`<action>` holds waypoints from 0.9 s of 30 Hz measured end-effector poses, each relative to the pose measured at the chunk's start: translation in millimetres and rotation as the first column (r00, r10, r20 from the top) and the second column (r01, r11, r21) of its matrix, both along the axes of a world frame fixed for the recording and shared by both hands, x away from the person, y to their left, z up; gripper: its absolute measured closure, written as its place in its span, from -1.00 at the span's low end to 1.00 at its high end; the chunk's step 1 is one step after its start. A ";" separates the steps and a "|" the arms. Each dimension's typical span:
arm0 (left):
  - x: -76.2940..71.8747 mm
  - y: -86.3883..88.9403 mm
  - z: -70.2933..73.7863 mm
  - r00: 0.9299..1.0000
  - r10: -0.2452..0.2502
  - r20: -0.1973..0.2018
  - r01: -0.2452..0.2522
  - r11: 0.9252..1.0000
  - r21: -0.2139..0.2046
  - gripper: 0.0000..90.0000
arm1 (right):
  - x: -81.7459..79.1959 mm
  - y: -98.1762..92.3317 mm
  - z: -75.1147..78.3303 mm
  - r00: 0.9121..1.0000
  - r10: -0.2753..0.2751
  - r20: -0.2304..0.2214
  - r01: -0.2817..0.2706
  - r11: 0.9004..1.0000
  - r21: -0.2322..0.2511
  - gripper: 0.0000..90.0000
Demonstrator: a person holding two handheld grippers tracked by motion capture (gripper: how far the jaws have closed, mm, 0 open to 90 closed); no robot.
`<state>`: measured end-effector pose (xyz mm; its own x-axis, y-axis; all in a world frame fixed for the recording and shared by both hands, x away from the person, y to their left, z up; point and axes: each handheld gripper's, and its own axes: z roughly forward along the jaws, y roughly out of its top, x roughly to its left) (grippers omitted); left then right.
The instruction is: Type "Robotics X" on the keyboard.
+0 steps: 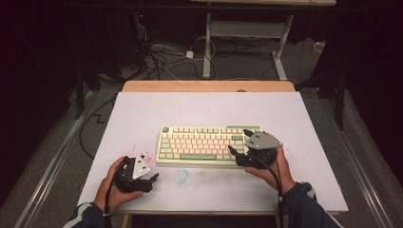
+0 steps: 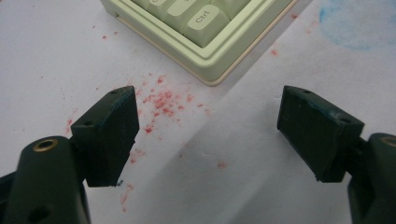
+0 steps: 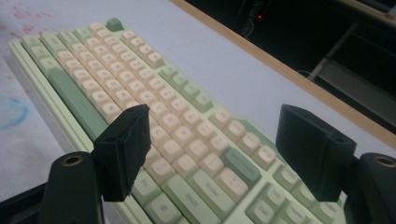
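One white table top (image 1: 142, 114) carries one keyboard (image 1: 199, 142), pale green with cream and pink keys, lying just right of centre and nearer the front edge. A wooden strip (image 1: 209, 86) borders the far edge of the table; the floor beyond is dark, and the cables there cannot be counted. Two hands enter from below, each with one gripper.

The right gripper (image 1: 237, 142) sits at the keyboard's right end, and its hand and grey plate cover that end in the high view. In the right gripper view, its two black jaws stand spread wide above the keys, with nothing pinched between them; the key legends there are blurred, and the near right corner of the keyboard is cut off by the frame.

The left gripper (image 1: 153, 179) rests on the table left of the keyboard's front left corner, apart from it. In the left gripper view its two jaws are likewise spread, with bare table between them; one corner of the keyboard shows, with a single readable key, "Ctrl" (image 2: 204, 19).

Two stains mark the table: a scatter of red specks (image 2: 161, 100) and one blue smudge (image 1: 181, 175), the latter cut off at the left gripper view's upper right.
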<state>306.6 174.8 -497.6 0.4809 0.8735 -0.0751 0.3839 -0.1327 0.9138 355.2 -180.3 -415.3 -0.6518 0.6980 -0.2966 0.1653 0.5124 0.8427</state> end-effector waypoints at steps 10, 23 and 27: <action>0.9 -2.0 1.4 1.000 0.015 0.010 -0.015 1.000 0.001 -0.46 | -23.0 -28.4 -10.3 1.000 -0.025 0.007 0.025 1.000 0.006 -0.39; 4.1 0.6 9.3 0.999 0.050 0.018 -0.049 0.998 -0.041 -0.35 | -40.6 -62.5 -29.7 0.997 -0.075 0.008 0.075 0.997 -0.014 -0.39; 5.7 0.7 12.0 0.999 0.048 0.013 -0.048 0.997 -0.053 -0.22 | -42.1 -67.4 -34.0 0.996 -0.088 -0.005 0.088 0.996 -0.024 -0.39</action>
<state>312.3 175.5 -485.6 0.4399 0.8906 -0.1151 0.3751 -0.0658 0.9247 313.1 -247.7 -449.4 -0.5898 0.7458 -0.3099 0.2157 0.5152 0.8295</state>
